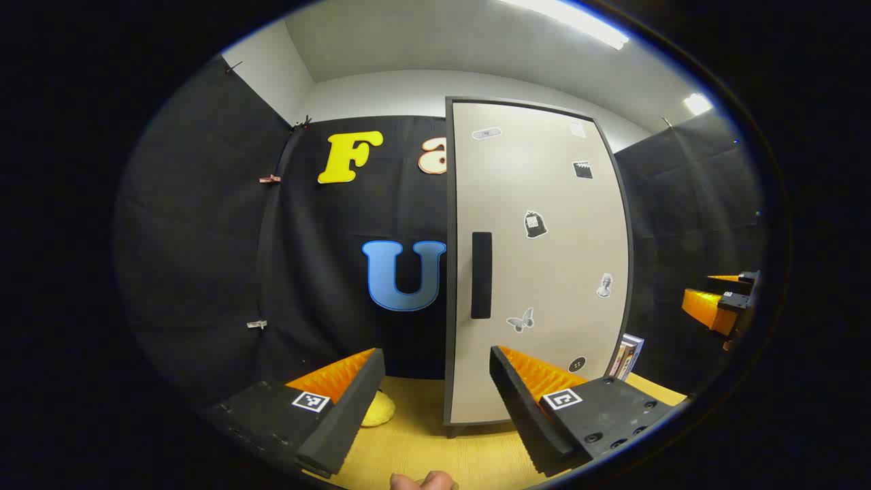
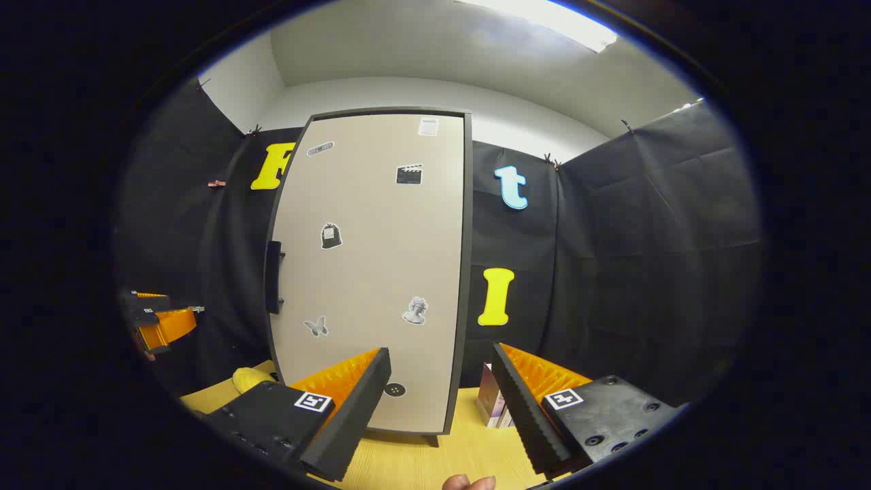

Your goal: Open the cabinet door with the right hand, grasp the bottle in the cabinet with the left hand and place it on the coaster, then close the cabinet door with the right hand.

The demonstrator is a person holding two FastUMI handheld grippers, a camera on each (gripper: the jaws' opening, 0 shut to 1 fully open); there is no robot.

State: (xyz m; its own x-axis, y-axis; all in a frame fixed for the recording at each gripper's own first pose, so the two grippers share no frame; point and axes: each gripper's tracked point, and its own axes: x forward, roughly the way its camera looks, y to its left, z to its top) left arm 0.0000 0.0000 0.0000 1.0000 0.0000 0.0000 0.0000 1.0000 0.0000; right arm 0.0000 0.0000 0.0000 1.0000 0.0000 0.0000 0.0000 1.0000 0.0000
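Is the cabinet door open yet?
Shut. The cabinet door sits flush in its dark frame, handle untouched, no interior showing.

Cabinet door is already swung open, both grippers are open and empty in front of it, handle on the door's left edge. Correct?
Not quite: the cabinet door is shut, as the right gripper view shows. The rest holds: the left gripper and right gripper are open and empty, with the handle on its left edge.

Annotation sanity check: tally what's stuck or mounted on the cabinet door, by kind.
Stickers: 7
Handle: 1
Total on the cabinet door: 8
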